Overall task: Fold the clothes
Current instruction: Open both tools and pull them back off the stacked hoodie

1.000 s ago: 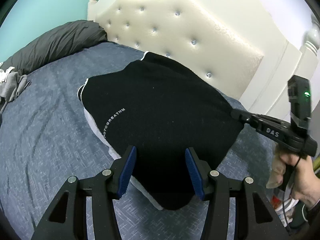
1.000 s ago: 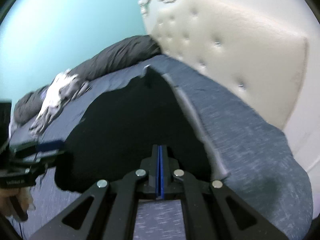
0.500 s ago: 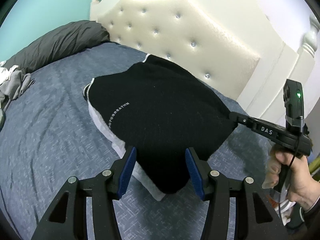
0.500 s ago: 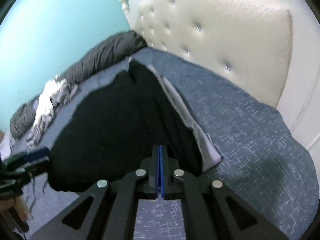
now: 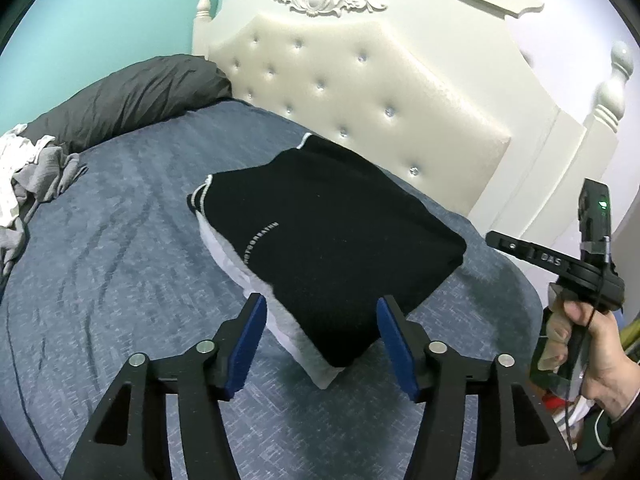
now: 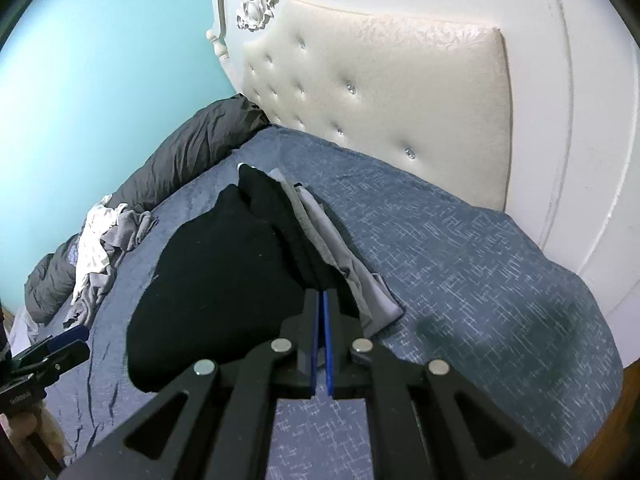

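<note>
On my left wrist view I can read "DAS" in pale letters on the black arm of the right gripper [image 5: 493, 237], at the right edge of the frame. Near the frame's centre, the black garment [image 5: 336, 232] carries a line of small white capitals running along its left side; the letters are too small for me to read with confidence. My right wrist view shows no legible text.
</note>
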The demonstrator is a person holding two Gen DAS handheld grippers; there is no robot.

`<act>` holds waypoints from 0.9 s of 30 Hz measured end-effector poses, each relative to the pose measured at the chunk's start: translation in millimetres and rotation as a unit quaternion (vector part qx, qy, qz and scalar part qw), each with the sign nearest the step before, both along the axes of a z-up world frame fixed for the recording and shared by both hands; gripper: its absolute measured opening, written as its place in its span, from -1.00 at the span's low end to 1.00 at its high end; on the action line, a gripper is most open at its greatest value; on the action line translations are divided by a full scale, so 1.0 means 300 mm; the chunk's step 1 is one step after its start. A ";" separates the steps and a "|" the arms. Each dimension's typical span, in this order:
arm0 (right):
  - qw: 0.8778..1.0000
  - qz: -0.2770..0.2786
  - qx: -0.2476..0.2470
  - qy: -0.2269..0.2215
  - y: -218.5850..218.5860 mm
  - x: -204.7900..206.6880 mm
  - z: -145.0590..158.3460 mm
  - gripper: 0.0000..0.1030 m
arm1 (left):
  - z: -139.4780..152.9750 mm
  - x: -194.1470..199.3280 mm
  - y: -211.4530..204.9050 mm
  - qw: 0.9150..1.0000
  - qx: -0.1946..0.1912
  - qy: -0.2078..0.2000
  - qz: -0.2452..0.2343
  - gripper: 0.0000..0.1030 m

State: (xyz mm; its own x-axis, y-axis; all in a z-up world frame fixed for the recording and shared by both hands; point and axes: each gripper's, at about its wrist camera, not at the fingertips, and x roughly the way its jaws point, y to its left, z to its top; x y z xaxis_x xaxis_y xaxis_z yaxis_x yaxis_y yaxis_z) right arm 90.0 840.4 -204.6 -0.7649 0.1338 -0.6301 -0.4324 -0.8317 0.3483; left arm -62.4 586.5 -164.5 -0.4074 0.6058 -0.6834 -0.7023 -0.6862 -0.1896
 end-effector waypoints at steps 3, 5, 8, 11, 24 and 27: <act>1.000 0.015 0.005 0.003 -0.014 0.002 0.025 -0.94 | 0.015 -0.035 -0.030 1.000 0.006 -0.002 0.015 0.27; 0.999 0.033 0.010 0.002 -0.026 -0.024 0.051 -0.94 | 0.026 -0.073 -0.044 1.000 0.013 -0.006 0.025 0.37; 0.998 0.065 0.012 0.003 -0.026 -0.107 0.098 -0.94 | 0.038 -0.129 -0.053 0.999 0.015 -0.009 0.037 0.45; 0.995 0.097 0.022 -0.020 -0.019 -0.243 0.120 -0.90 | 0.036 -0.202 -0.048 0.999 0.012 -0.011 0.046 0.45; 0.974 0.167 0.079 -0.132 0.015 -0.752 0.069 -0.90 | -0.102 -0.588 0.015 0.998 -0.003 -0.036 0.060 0.46; 0.968 0.177 0.088 -0.151 0.042 -0.843 0.048 -0.90 | -0.155 -0.655 0.035 0.997 -0.009 -0.050 0.060 0.46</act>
